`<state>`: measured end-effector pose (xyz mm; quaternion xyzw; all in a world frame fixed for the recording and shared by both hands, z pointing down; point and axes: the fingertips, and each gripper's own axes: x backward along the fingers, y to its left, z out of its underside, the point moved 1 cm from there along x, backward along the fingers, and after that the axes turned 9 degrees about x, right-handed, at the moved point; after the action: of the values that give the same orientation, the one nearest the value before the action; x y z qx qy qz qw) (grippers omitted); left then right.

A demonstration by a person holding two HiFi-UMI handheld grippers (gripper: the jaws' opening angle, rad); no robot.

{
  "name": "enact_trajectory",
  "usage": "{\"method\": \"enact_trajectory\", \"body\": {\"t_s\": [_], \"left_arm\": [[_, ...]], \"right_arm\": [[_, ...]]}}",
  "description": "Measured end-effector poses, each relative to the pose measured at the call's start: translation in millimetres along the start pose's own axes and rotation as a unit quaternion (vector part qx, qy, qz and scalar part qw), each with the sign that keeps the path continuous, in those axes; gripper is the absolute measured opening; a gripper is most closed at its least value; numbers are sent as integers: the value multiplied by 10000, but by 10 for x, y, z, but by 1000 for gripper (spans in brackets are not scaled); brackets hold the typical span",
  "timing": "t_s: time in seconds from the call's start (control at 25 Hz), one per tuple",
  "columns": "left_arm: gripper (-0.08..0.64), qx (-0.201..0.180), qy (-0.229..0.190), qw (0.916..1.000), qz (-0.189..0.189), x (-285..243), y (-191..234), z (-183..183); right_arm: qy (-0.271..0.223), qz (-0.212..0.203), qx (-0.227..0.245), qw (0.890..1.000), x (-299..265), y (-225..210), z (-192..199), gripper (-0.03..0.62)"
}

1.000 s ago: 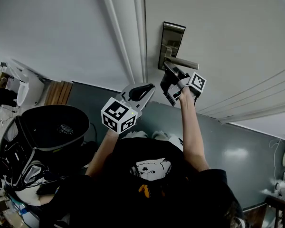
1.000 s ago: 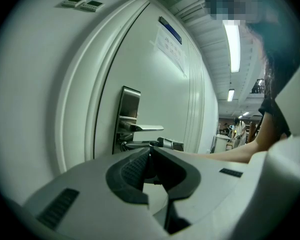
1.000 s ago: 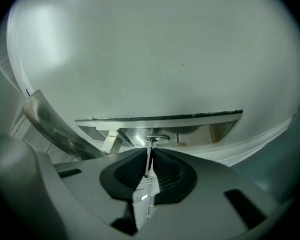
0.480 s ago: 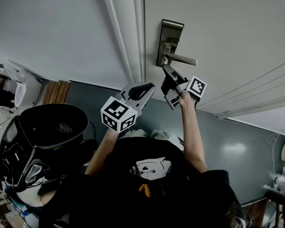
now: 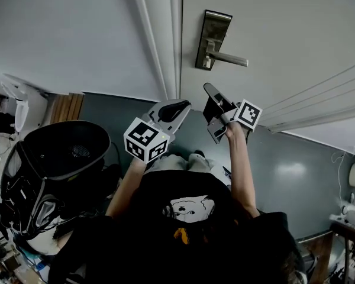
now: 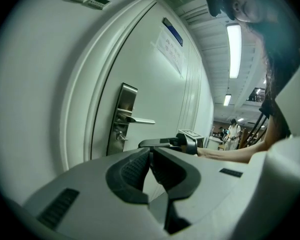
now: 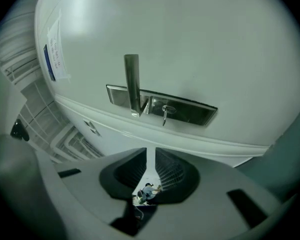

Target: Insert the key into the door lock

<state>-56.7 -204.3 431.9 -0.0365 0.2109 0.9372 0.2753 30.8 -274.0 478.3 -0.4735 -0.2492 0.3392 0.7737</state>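
Door (image 5: 284, 34) is white, and its frame (image 5: 165, 34) runs up the head view just left of the lock.
- Steel lock plate (image 5: 215, 28) is on the door's edge side, and the lever handle (image 5: 231, 58) juts from it.
- Key (image 7: 164, 115) sits in the keyhole on the plate beside the lever's root, with its bow sticking out. It is small but visible in the left gripper view (image 6: 122, 137) and only a speck in the head view (image 5: 206, 63).
- Right hand-held gripper (image 5: 208, 93) is below the plate and apart from it, aimed at the lock. In its own view (image 7: 150, 151) the jaws are narrow, with a thin slit between the ribbed pads. Nothing is in the slit, and neither jaw touches the key.
- Left hand-held gripper (image 5: 178, 106) is lower and left of the right one, near the frame and clear of the door. In its own view (image 6: 150, 151) the jaw tips meet with nothing between them.
- Marker cubes: left (image 5: 145, 141), right (image 5: 248, 113).
- A paper notice (image 6: 170, 46) is fixed higher on the door. Its print is too small to read.
- Floor (image 5: 296, 176) is grey-blue.
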Motion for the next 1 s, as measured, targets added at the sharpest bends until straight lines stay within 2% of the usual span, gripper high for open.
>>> {"method": "enact_trajectory", "body": {"t_s": [0.32, 0.6, 0.84, 1.0], "left_arm": [[28, 336, -117, 9994, -56, 103, -42, 141], [28, 468, -259, 9984, -196, 224, -142, 221], [28, 467, -302, 9980, -297, 289, -483, 275], [28, 445, -310, 9974, -474, 379, -737, 393]], "right_arm": [[210, 180, 143, 9995, 247, 147, 224, 40], [372, 153, 239, 9989, 462, 303, 414, 40], [571, 194, 567, 9966, 852, 495, 488, 40], [537, 109, 460, 9974, 1201, 582, 593, 40]]}}
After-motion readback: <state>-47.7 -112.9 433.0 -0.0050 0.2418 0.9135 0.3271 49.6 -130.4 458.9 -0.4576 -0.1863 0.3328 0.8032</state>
